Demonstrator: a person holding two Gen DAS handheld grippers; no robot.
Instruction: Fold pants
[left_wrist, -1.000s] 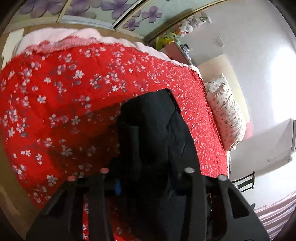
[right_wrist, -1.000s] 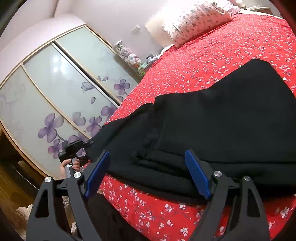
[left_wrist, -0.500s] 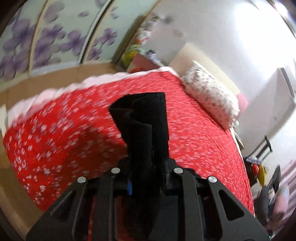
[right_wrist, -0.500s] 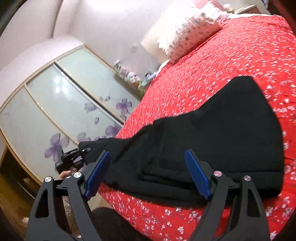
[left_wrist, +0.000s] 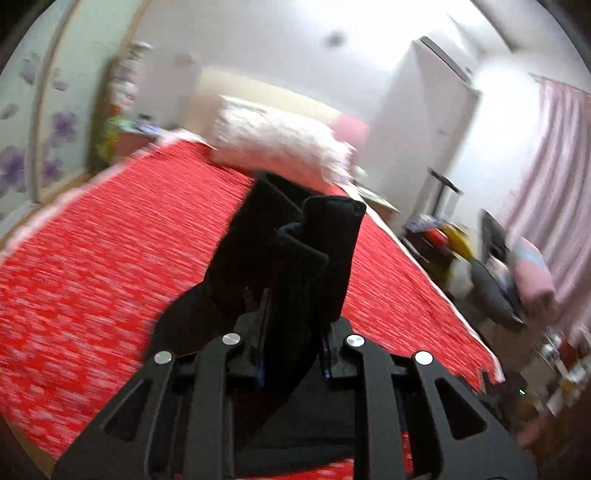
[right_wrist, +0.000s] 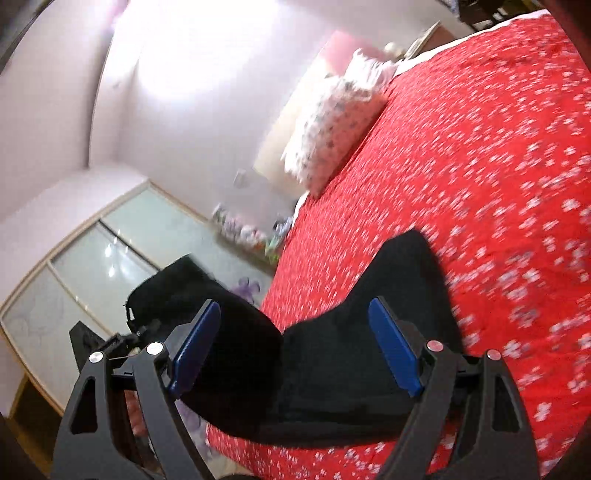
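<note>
The black pants (right_wrist: 354, 350) lie on the red flowered bedspread (right_wrist: 480, 155) near its front edge. My left gripper (left_wrist: 291, 354) is shut on a bunched end of the pants (left_wrist: 295, 251), which stands up folded between its fingers above the bed. That lifted end also shows in the right wrist view (right_wrist: 177, 291), raised at the left, with the left gripper (right_wrist: 110, 339) below it. My right gripper (right_wrist: 295, 347) is open, its blue pads (right_wrist: 395, 347) spread over the pants without touching them.
A white flowered pillow (right_wrist: 332, 122) lies at the head of the bed. A sliding wardrobe with purple flowers (right_wrist: 92, 266) stands to the left. A chair and clutter (left_wrist: 498, 273) stand beyond the bed's right side by pink curtains (left_wrist: 554, 166).
My left gripper has closed on the pants end and lifted it up off the bed, swinging toward the pillow. My right gripper has risen and tilted, staying open.
</note>
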